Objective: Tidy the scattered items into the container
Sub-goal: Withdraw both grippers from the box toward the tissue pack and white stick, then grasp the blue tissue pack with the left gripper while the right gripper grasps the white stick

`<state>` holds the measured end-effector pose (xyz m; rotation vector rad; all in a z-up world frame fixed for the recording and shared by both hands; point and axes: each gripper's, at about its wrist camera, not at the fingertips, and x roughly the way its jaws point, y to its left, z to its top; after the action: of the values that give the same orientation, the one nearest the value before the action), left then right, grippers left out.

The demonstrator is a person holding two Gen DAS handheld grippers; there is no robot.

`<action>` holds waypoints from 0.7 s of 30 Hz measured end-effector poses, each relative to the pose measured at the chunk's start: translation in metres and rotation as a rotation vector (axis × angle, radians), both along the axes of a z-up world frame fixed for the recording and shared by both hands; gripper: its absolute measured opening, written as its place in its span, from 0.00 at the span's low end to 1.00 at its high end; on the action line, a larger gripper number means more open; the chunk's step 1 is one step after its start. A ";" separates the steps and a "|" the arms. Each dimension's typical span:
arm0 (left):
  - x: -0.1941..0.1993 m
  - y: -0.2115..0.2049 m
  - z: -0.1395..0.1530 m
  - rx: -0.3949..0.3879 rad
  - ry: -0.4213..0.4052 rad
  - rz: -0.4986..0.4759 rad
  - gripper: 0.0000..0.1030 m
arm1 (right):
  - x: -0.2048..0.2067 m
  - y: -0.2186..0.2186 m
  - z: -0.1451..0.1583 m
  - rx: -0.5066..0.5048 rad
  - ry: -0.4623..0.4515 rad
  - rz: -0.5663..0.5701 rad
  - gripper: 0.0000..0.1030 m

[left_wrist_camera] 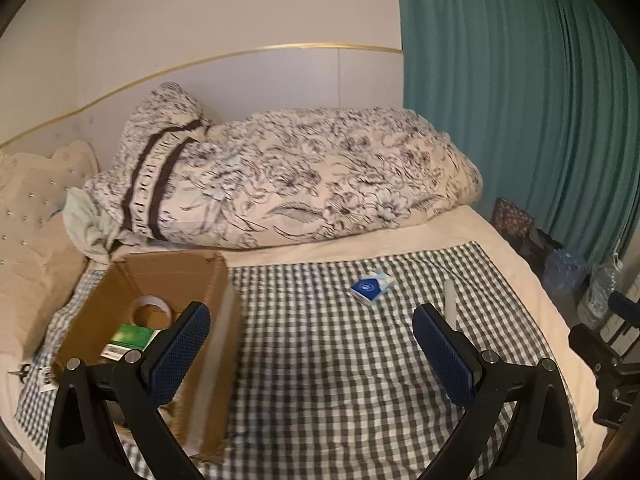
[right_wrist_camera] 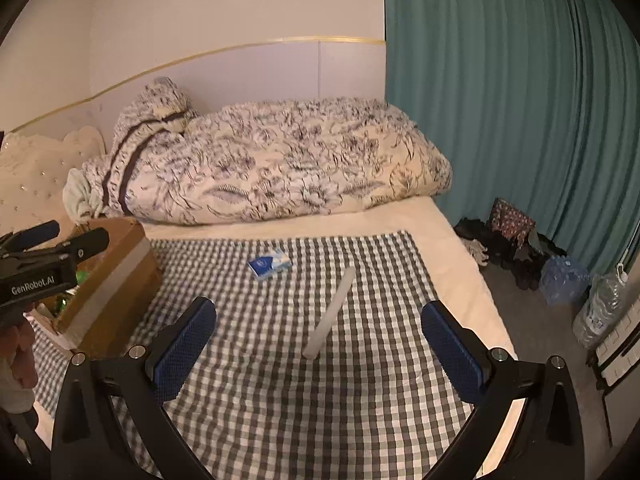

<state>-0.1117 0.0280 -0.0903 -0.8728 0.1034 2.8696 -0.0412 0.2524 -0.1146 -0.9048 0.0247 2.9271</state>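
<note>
The box (left_wrist_camera: pixel 176 280) stands at the left of the checked cloth (left_wrist_camera: pixel 340 360) on the bed, its open top tilted toward the left gripper (left_wrist_camera: pixel 312 354), which makes dropping things in easy from that side. Inside it lie a tape roll (left_wrist_camera: pixel 150 310) and a green packet (left_wrist_camera: pixel 134 338), so part of the tidying looks done. 2 items are left out on the cloth: a blue tissue pack (right_wrist_camera: pixel 269 266) toward the far middle, and a white stick (right_wrist_camera: pixel 330 312) lying lengthwise, its near end just ahead of the right gripper (right_wrist_camera: pixel 320 354). Both grippers are spread wide and carry nothing. The right one hangs low over the cloth with the stick lined up between its fingers (right_wrist_camera: pixel 186 344), which suggests the stick is the next pick; the jaws would need to close across its narrow width, and a thin round thing on soft fabric may roll or sink away. The left gripper sits beside the box's right wall, probably kept near so it can steady the box or reach the pack. The quilt (left_wrist_camera: pixel 288 176) heaped at the far side keeps the working patch flat.
</note>
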 end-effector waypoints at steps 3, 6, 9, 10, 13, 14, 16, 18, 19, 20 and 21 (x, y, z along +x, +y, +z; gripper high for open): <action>-0.014 0.010 -0.014 -0.003 -0.024 -0.016 1.00 | -0.015 0.005 -0.018 -0.011 -0.043 0.005 0.99; -0.029 0.018 -0.027 -0.001 -0.050 -0.031 1.00 | -0.029 0.010 -0.035 -0.021 -0.078 0.000 0.98; -0.046 0.025 -0.042 -0.004 -0.076 -0.047 1.00 | -0.046 0.016 -0.054 -0.033 -0.113 -0.006 0.95; -0.050 0.028 -0.046 -0.006 -0.082 -0.050 1.00 | -0.051 0.018 -0.060 -0.035 -0.124 -0.009 0.95; -0.068 0.036 -0.062 -0.020 -0.101 -0.060 1.00 | -0.068 0.024 -0.076 -0.040 -0.150 -0.018 0.94; -0.073 0.038 -0.066 -0.023 -0.109 -0.063 1.00 | -0.073 0.026 -0.080 -0.041 -0.156 -0.019 0.94; -0.083 0.043 -0.076 -0.024 -0.125 -0.069 1.00 | -0.081 0.029 -0.087 -0.043 -0.165 -0.021 0.94; -0.093 0.047 -0.086 -0.026 -0.136 -0.071 1.00 | -0.089 0.031 -0.094 -0.045 -0.174 -0.023 0.94; -0.097 0.050 -0.091 -0.028 -0.140 -0.073 1.00 | -0.093 0.032 -0.098 -0.047 -0.180 -0.024 0.94; -0.102 0.053 -0.096 -0.030 -0.144 -0.077 1.00 | -0.097 0.033 -0.101 -0.049 -0.185 -0.024 0.94; -0.107 0.056 -0.101 -0.034 -0.150 -0.080 1.00 | -0.101 0.034 -0.105 -0.051 -0.190 -0.024 0.94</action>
<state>-0.2185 0.0836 -0.1913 -1.0621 0.1676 2.7258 -0.1424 0.2860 -0.2200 -1.1771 0.0986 2.8168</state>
